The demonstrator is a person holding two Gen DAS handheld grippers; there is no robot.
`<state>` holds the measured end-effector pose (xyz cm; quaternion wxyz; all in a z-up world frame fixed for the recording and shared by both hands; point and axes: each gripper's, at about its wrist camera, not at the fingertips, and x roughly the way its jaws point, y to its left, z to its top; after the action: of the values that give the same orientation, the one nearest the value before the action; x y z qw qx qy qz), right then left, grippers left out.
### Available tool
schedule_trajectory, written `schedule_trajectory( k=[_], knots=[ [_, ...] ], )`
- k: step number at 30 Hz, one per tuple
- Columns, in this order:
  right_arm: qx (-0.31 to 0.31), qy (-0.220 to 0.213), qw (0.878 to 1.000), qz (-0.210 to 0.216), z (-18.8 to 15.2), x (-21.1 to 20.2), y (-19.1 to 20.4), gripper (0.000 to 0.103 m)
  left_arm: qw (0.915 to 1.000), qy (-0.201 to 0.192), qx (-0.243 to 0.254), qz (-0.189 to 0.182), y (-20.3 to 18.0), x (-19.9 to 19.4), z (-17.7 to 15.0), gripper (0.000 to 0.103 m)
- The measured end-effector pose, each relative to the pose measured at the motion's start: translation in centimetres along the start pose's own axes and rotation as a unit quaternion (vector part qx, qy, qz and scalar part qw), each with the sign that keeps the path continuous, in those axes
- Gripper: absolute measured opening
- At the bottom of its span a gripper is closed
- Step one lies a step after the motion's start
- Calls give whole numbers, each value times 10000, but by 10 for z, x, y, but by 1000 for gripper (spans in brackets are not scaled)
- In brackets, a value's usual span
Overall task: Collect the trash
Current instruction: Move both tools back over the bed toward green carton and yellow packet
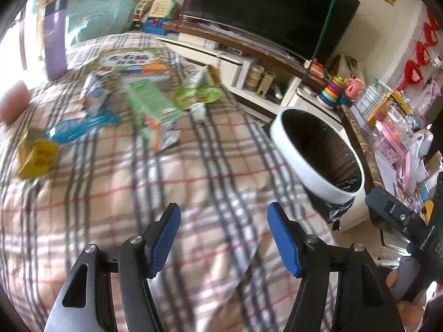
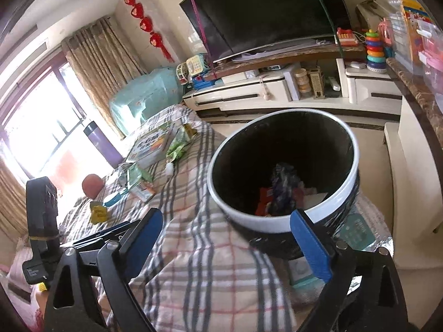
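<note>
Both tongs are spread and hold nothing: the left tongs (image 1: 223,238) above the checked bed (image 1: 193,166), the right tongs (image 2: 227,238) at the bin (image 2: 249,221). I judge a new pick is starting. Next, reach far for the green box (image 1: 155,110), well apart. Only the right view shows wrappers (image 2: 279,191) inside the bin.

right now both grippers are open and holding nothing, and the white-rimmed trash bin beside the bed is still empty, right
Not quite: the trash bin is not empty. The right wrist view looks down into it and shows wrappers and paper lying at the bottom. The rest holds: the left gripper and the right gripper both have their fingers spread apart with nothing between them, and the bin stands beside the bed.
</note>
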<state>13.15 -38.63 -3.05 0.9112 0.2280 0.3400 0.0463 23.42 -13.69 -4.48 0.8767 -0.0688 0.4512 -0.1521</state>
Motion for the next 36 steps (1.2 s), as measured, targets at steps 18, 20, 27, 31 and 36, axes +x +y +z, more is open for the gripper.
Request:
schedule_trajectory(
  k=[18, 20, 27, 31, 36],
  knots=[
    [-704, 138, 9966, 412, -39, 21, 59, 100, 9973, -164, -125, 706, 43, -49, -48, 65],
    [-767, 278, 9958, 424, -44, 25, 65, 100, 9968, -170, -152, 772, 48, -53, -52, 65],
    [-882, 711, 9925, 461, -58, 41, 83, 100, 9948, -271, -166, 971, 65, -65, -57, 67],
    [-957, 712, 9918, 448, -59, 46, 93, 100, 9935, -341, -254, 1056, 78, -72, -58, 69],
    [-1025, 743, 9912, 399, -59, 57, 105, 100, 9913, -382, -362, 1203, 98, -77, -55, 69]
  ],
)
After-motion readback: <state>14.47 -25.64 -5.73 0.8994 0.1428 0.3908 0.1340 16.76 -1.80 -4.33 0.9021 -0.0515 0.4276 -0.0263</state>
